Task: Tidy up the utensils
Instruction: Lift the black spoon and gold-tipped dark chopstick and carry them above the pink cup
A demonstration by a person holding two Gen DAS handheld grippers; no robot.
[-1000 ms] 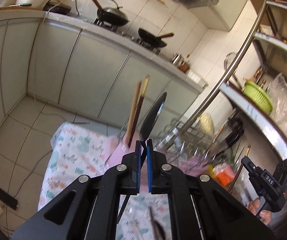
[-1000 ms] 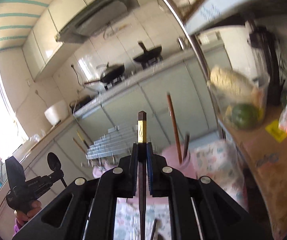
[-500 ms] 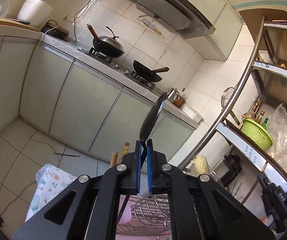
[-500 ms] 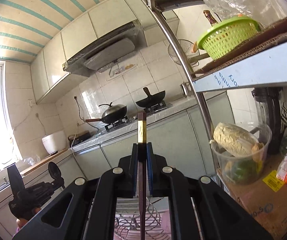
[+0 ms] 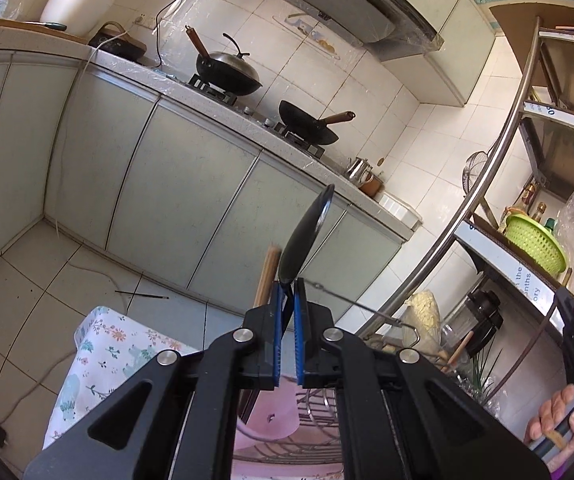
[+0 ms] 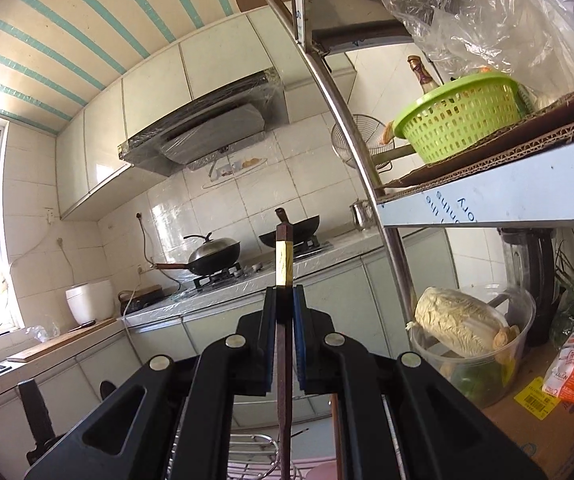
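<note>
Left gripper point(image 5: 287, 292) clamped on a black spoon point(image 5: 305, 236), bowl sticking up past the pads. Right gripper point(image 6: 285, 292) clamped on a dark chopstick point(image 6: 283, 256), gold band just above the pads. Below: pink cup point(image 5: 267, 420), wire rack point(image 6: 247, 456). Far back: stove with woks point(image 5: 227, 68).

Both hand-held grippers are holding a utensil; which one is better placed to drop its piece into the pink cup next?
Probably left: the left hand-held gripper, gripping the black spoon, sits just above the pink cup; the right view shows it only at the edge.

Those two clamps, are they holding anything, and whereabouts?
Left gripper pinches a black spoon just below its bowl. Right gripper pinches a chopstick near its top end.
</note>
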